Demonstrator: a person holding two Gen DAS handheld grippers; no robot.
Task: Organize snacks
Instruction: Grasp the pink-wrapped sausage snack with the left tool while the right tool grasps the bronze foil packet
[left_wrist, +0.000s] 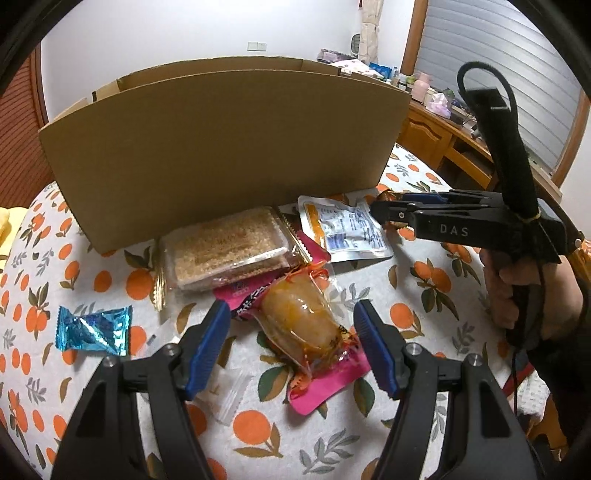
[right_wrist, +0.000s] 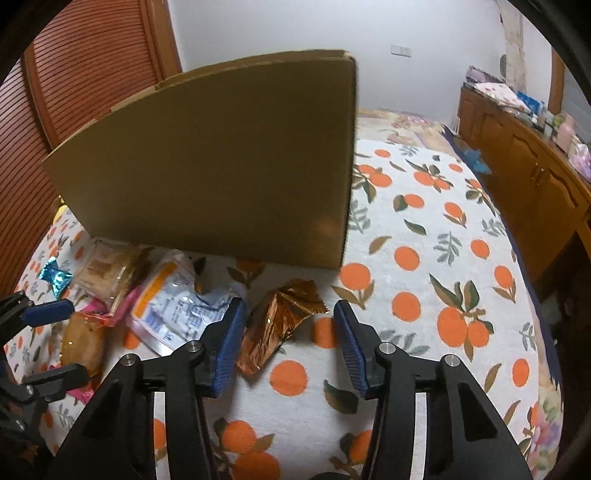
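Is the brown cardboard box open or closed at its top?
Open. In the left wrist view the cardboard box has upright flaps, with a gap showing between its front and back walls. Its contents are hidden.

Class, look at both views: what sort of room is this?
Probably a bedroom at home: a wooden dresser crowded with toiletries, a louvred wooden door, and an orange-print cloth over what looks like a bed.

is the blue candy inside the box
No, the blue candy lies on the tablecloth, outside the box.
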